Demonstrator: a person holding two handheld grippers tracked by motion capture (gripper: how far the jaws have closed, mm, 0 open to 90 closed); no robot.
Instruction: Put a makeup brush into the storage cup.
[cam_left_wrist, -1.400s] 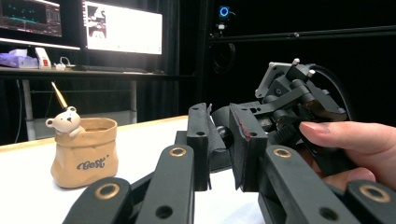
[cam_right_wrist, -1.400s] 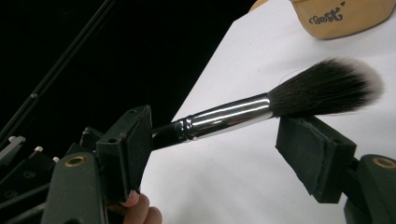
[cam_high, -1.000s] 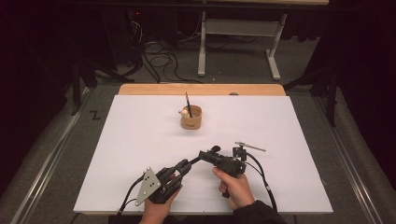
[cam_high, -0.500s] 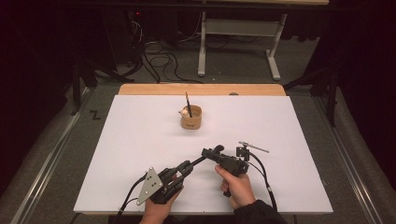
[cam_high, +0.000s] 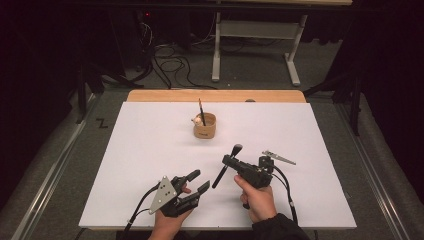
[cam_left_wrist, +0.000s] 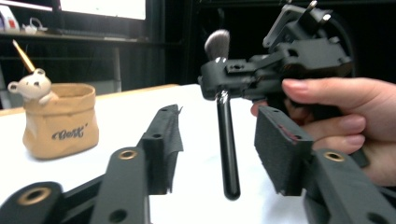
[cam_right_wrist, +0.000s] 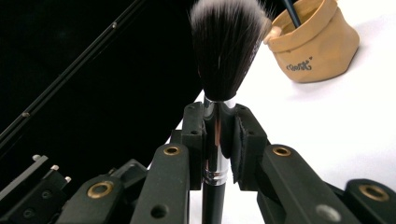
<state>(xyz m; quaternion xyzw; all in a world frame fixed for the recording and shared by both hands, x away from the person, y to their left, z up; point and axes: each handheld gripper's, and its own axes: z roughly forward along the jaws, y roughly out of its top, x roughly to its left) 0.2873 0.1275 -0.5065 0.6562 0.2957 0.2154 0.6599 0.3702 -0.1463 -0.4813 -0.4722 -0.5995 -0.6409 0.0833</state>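
Note:
A black makeup brush (cam_high: 220, 176) with a grey-tipped head (cam_right_wrist: 226, 51) stands tilted over the white table top (cam_high: 150, 145). My right gripper (cam_high: 226, 161) has just been closing and is shut on the brush's metal ferrule (cam_right_wrist: 215, 140), head up. My left gripper (cam_high: 200, 181) has just been opening. The brush handle (cam_left_wrist: 227, 140) hangs between its pads (cam_left_wrist: 280, 144) without touching them. In the left gripper view the right gripper (cam_left_wrist: 219, 81) and the hand holding it are straight ahead. A tan pouch (cam_high: 205, 126) with a pencil (cam_high: 201, 111) and a small bear (cam_left_wrist: 32, 86) sits mid-table.
The table's wooden far edge (cam_high: 215, 96) runs behind the pouch. On the floor beyond lie cables (cam_high: 172, 62), beside a white desk frame (cam_high: 255, 30). Dark drops flank both sides of the table.
The left gripper's jaws have come apart off the brush handle. The right gripper's jaws have closed on the brush near its head, and the brush now stands more upright.

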